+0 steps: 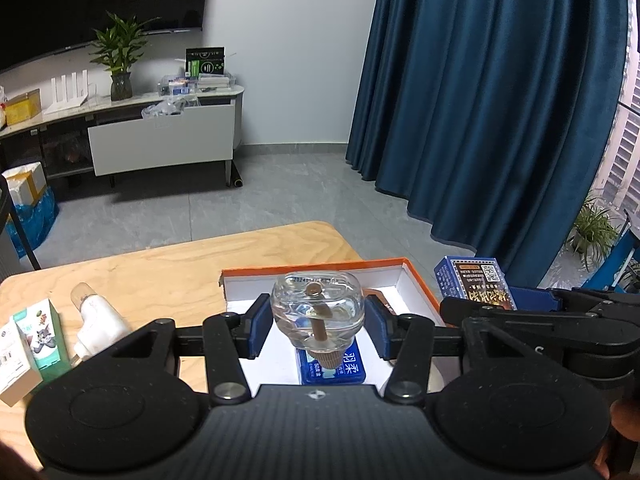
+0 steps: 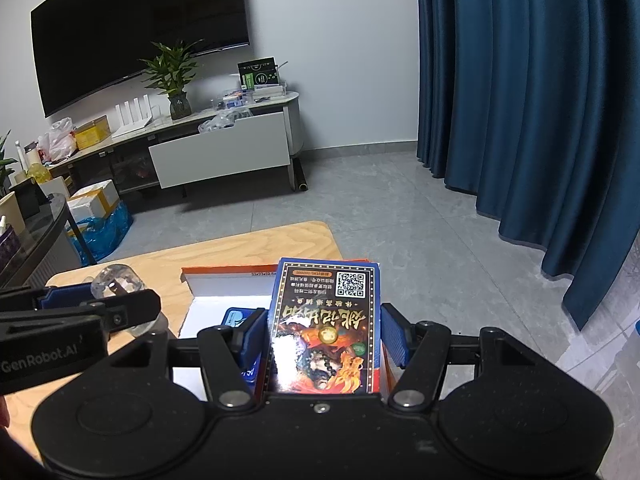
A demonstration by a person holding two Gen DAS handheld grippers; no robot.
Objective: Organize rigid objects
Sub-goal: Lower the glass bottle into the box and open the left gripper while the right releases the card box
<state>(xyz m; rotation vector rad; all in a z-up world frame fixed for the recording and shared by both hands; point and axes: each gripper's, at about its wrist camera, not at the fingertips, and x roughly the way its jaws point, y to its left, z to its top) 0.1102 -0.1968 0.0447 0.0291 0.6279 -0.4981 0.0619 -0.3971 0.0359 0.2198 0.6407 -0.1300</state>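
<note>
My left gripper (image 1: 318,326) is shut on a clear glass bottle (image 1: 318,312) with a brown stopper, held above the open orange-rimmed white box (image 1: 416,280). A blue packet (image 1: 352,368) lies inside the box under the bottle. My right gripper (image 2: 324,336) is shut on a blue printed box with a QR code (image 2: 326,320), held above the right part of the orange-rimmed box (image 2: 224,272). The printed box also shows in the left wrist view (image 1: 476,282), and the bottle in the right wrist view (image 2: 118,280).
On the wooden table (image 1: 160,280), left of the box, lie a white bottle (image 1: 96,320), a green carton (image 1: 44,332) and a white carton (image 1: 12,360). Blue curtains (image 1: 500,100) hang at the right. A TV cabinet (image 1: 160,136) stands across the floor.
</note>
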